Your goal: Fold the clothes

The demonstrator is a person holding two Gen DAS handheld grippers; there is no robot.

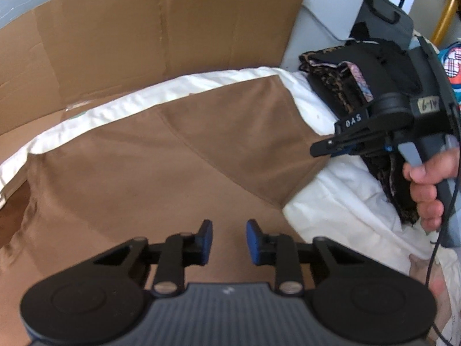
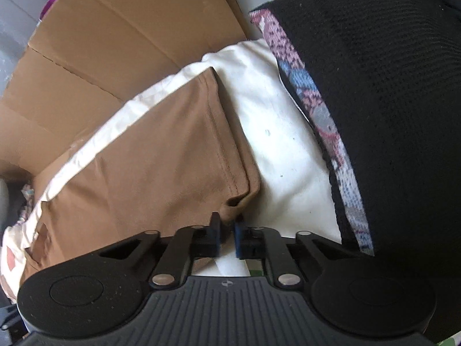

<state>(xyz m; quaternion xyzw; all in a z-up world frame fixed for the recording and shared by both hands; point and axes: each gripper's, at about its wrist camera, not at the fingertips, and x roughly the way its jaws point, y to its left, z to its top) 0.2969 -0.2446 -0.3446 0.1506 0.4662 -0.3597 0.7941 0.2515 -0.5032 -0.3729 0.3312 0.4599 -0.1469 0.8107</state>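
Your brown garment [image 1: 161,155] lies mid-frame on the sheet [image 1: 331,201], partly folded. Right gripper [image 2: 227,230] pinches its corner; left gripper [image 1: 229,242] hangs narrowly open. More folds remain.

Brown garment [image 1: 161,155]: matt, soft cloth, stitched hem. White sheet [image 2: 276,132]: smooth matt cotton, creased. Cardboard [image 1: 144,28]: dull, creased paperboard. Dark clothes pile [image 2: 374,101]: coarse knit. Left gripper [image 1: 229,242]: matt black plastic, blue rubbery pads, shiny metal screws.

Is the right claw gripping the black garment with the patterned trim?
No, the right claw pinches a corner of the brown garment; the black garment lies apart.
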